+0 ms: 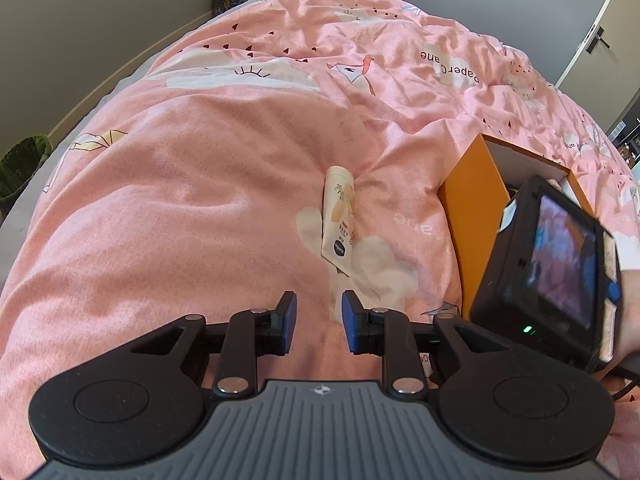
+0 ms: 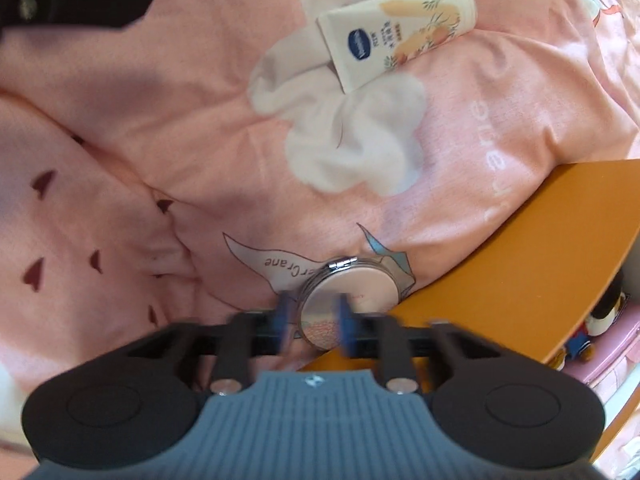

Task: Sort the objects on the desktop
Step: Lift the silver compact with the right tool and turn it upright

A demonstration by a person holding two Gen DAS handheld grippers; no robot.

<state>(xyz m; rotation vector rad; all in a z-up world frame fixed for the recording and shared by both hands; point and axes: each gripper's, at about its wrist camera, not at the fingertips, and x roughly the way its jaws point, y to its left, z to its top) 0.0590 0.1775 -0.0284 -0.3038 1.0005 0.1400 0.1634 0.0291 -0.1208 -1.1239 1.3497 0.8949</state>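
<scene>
A cream hand-cream tube [image 1: 339, 218] lies on the pink quilt, just ahead of my left gripper [image 1: 319, 322], which is open and empty. The tube also shows in the right wrist view [image 2: 396, 36] at the top. My right gripper [image 2: 313, 322] is shut on a round pink compact [image 2: 344, 300] with a silver rim, held beside the wall of the orange box [image 2: 520, 280]. The orange box [image 1: 472, 208] stands open at the right of the left wrist view, partly hidden by the right gripper's camera unit [image 1: 552, 272].
The pink quilt [image 1: 200, 200] has folds and ridges. Inside the box are a small figurine [image 2: 600, 316] and a pink item. A green bin [image 1: 20, 168] stands on the floor at far left. A door [image 1: 600, 40] is at the back right.
</scene>
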